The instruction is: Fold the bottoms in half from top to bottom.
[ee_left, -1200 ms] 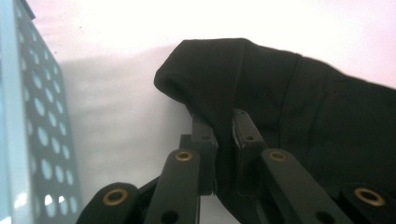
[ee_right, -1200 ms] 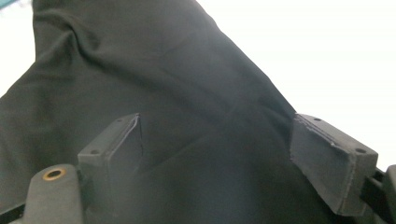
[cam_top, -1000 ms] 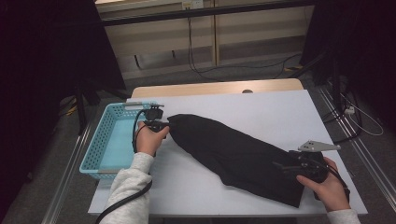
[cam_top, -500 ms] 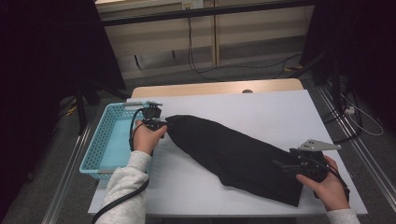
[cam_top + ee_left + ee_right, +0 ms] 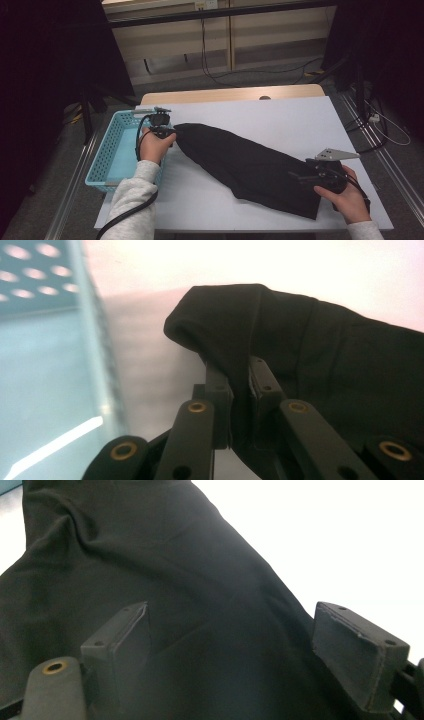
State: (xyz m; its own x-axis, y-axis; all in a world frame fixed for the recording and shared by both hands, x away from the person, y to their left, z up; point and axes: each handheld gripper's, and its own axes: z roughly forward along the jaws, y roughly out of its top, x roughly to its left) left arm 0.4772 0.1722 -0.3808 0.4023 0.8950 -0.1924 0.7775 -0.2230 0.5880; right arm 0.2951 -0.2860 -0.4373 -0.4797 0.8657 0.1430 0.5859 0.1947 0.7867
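Your left gripper (image 5: 239, 390) is clamped on a fold at the narrow end of the black cloth (image 5: 250, 167), the fabric bunched up between the nearly closed jaws. Your right gripper (image 5: 245, 655) stands spread wide over the cloth's broad end, pads clear of the fabric on both sides. The cloth is matte black, softly creased, and lies slantwise across the white table (image 5: 280, 120), tapering toward the blue basket (image 5: 107, 150) just beside your left hand (image 5: 156, 147).
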